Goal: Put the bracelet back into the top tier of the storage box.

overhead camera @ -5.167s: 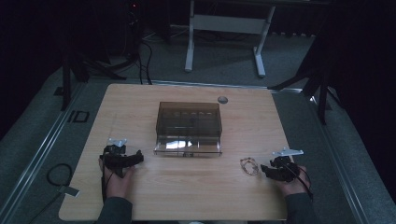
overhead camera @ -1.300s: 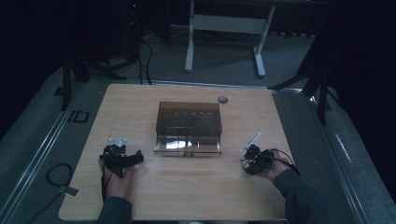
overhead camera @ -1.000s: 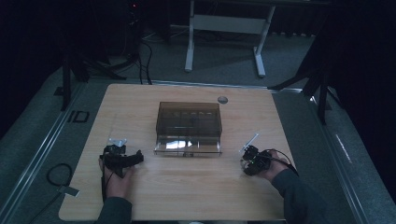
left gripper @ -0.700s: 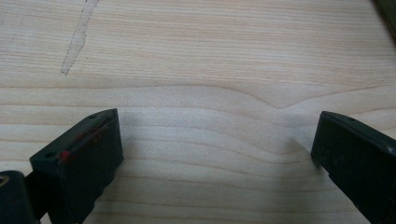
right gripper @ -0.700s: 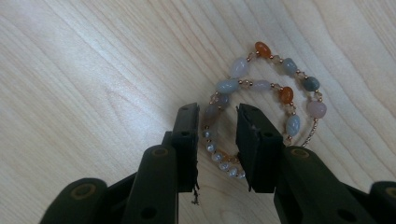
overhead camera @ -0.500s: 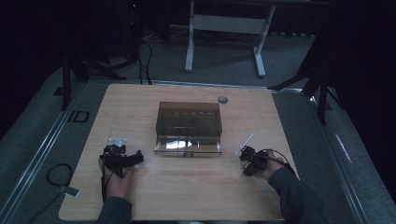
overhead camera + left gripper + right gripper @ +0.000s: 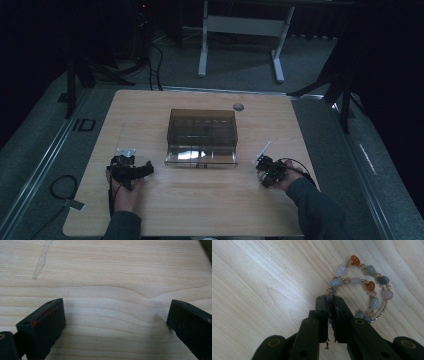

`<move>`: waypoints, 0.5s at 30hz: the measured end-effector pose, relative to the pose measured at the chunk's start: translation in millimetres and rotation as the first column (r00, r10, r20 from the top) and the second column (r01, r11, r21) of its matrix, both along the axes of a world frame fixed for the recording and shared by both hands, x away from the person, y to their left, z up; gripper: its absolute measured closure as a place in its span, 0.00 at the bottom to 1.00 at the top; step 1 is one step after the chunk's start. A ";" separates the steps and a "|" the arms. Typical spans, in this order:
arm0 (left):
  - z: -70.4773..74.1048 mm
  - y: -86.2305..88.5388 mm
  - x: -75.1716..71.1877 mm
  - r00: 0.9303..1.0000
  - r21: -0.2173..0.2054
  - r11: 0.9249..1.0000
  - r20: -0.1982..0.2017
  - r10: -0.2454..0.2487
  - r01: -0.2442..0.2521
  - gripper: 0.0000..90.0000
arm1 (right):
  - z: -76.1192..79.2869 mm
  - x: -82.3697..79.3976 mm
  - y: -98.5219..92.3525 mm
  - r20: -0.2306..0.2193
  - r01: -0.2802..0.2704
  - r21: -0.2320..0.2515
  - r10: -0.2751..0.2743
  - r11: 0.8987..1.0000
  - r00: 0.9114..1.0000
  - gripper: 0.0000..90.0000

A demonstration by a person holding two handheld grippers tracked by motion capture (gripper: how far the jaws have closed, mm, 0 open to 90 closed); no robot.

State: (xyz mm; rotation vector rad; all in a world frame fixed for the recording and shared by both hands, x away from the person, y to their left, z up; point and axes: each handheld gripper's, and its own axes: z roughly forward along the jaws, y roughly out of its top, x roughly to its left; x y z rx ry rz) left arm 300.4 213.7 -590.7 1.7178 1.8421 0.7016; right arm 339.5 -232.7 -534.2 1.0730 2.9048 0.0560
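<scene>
My right gripper (image 7: pixel 331 302) has moved in from the tabletop's right edge toward the smoked plastic box (image 7: pixel 202 136) and closed on the beaded bracelet (image 7: pixel 364 287). Its jaws are now pinched together on the strand, with the loop lying on the wood just beyond them. I judge the pickup secured, lift pending. My left gripper (image 7: pixel 113 317) rests near the front-left corner, jaws wide apart, holding nothing.

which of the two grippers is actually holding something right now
The right gripper: its fingers are shut on the beaded bracelet. The left gripper is open over bare table.
</scene>
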 end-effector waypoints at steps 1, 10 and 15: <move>0.0 0.0 0.0 1.000 0.000 1.000 0.000 0.000 0.000 0.02 | -0.1 -0.5 0.6 0.003 -0.004 -0.006 0.004 1.000 1.000 0.94; 0.1 0.2 -0.1 1.000 0.001 1.000 -0.002 -0.002 0.002 0.02 | -0.1 0.2 5.5 -0.018 -0.033 -0.040 0.032 0.999 0.999 0.95; 0.2 0.2 -0.1 1.000 0.002 1.000 -0.002 -0.002 0.002 0.02 | 0.3 1.0 1.6 -0.029 -0.029 -0.028 0.029 0.999 0.999 0.95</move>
